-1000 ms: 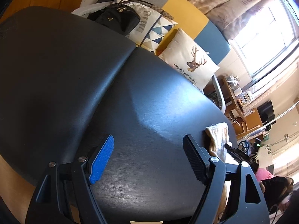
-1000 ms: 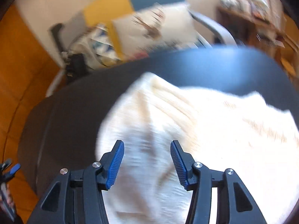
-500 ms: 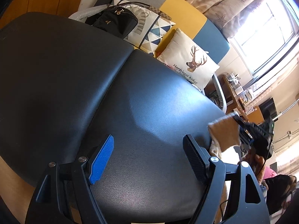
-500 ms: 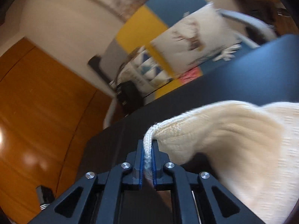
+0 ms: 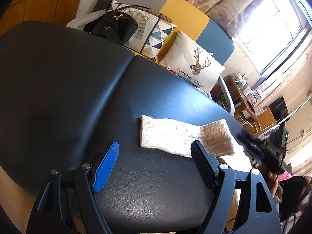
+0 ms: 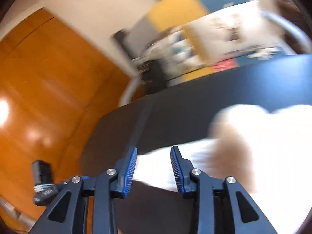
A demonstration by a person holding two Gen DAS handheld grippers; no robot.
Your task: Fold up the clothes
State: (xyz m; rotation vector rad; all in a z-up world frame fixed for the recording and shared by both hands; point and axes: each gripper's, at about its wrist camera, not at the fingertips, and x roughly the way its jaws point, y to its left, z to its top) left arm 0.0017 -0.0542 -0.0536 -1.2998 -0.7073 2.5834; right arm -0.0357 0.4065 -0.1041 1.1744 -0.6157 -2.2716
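A cream knitted garment [image 5: 175, 136] lies on the black padded table [image 5: 78, 89], one flat strip of it stretching left across the leather. My left gripper [image 5: 156, 154] hovers open just in front of that strip, with nothing between its fingers. In the right wrist view the picture is blurred. There my right gripper [image 6: 154, 156] stands open just above the garment [image 6: 243, 146], its fingers apart and holding nothing. The right gripper [image 5: 259, 148] also shows in the left wrist view, at the garment's right end.
Behind the table stands a sofa with a deer cushion [image 5: 193, 64], a patterned cushion [image 5: 148, 31] and a black bag [image 5: 115, 27]. A wooden shelf unit [image 5: 251, 105] stands at the right under the window. An orange wooden wall [image 6: 39, 97] is at the left.
My right gripper, shut on a garment edge half a second ago, has carried it left, let go and opened. The strip now lies flat on the table. My left gripper stayed open.
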